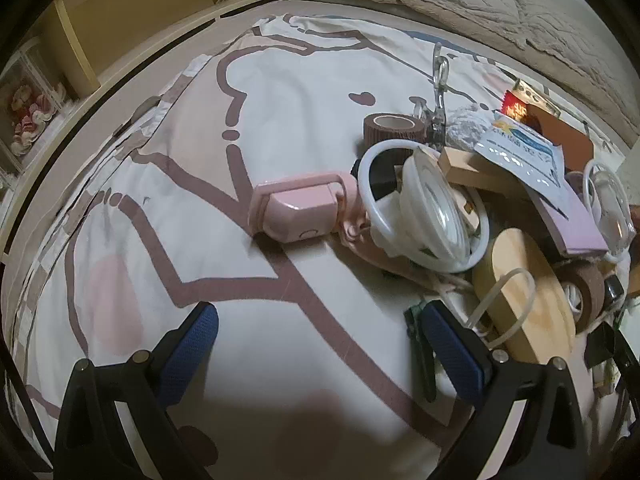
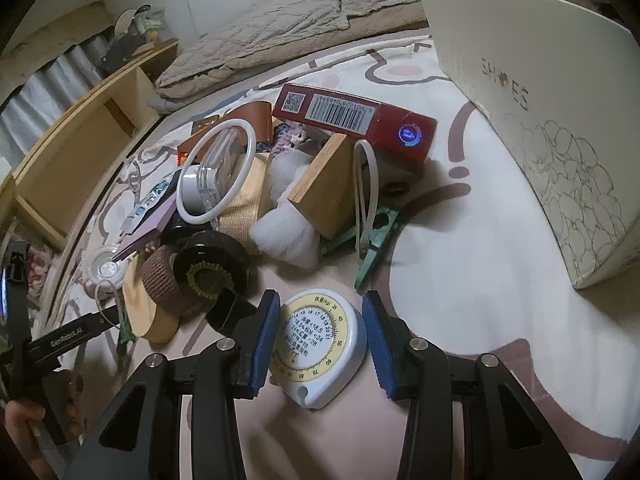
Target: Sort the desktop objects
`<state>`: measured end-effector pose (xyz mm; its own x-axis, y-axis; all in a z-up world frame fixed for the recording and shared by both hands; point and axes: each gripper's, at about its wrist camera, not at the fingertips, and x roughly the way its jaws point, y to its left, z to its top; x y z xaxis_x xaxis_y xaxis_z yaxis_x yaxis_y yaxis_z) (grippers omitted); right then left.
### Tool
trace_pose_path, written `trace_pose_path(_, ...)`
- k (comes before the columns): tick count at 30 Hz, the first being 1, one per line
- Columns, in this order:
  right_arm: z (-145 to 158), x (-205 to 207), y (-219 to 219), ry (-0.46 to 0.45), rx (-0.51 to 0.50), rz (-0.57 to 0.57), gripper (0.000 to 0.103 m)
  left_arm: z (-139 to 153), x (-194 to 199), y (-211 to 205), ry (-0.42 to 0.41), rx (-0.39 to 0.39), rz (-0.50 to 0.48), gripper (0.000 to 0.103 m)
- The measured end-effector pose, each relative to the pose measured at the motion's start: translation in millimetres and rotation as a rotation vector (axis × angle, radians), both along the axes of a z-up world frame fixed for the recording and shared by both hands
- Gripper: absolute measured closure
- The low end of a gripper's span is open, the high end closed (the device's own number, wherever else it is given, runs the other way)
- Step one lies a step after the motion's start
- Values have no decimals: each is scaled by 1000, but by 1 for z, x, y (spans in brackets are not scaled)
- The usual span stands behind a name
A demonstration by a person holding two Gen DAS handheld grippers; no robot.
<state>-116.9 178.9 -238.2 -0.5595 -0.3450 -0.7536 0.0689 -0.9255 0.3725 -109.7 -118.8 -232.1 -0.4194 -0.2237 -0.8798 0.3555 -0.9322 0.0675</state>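
Observation:
A heap of small objects lies on a patterned bedsheet. In the right wrist view a round white tape measure (image 2: 318,346) with a yellow dial lies between my right gripper's (image 2: 322,330) blue pads; the jaws stand either side of it with small gaps. Beyond it lie a red box (image 2: 356,120), a wooden block (image 2: 326,184), a white ring (image 2: 218,170), a green clip (image 2: 376,240) and a brown tape roll (image 2: 168,284). My left gripper (image 1: 320,336) is open and empty over bare sheet, left of the heap. A pink device (image 1: 298,208) lies ahead of it.
A large white shoe box (image 2: 552,120) stands at the right of the sheet. A beige quilt (image 2: 280,20) lies at the back. A wooden shelf unit (image 2: 80,152) runs along the left. An oval wooden board (image 1: 528,292) and clear lids sit in the heap.

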Motion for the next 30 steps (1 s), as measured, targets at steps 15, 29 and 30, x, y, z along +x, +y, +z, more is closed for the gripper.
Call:
trace_pose_path(15,1,17,-1,11,16,33,60,0,18,7,-25,-48,-51,0)
trace_pose_path(29,1,25,-2,9,27,42,60,9,43,3,19,85,-104,1)
trace_pose_path(30,1,25,-2,9,29,42,60,14,45,3,47,105,-111,0)
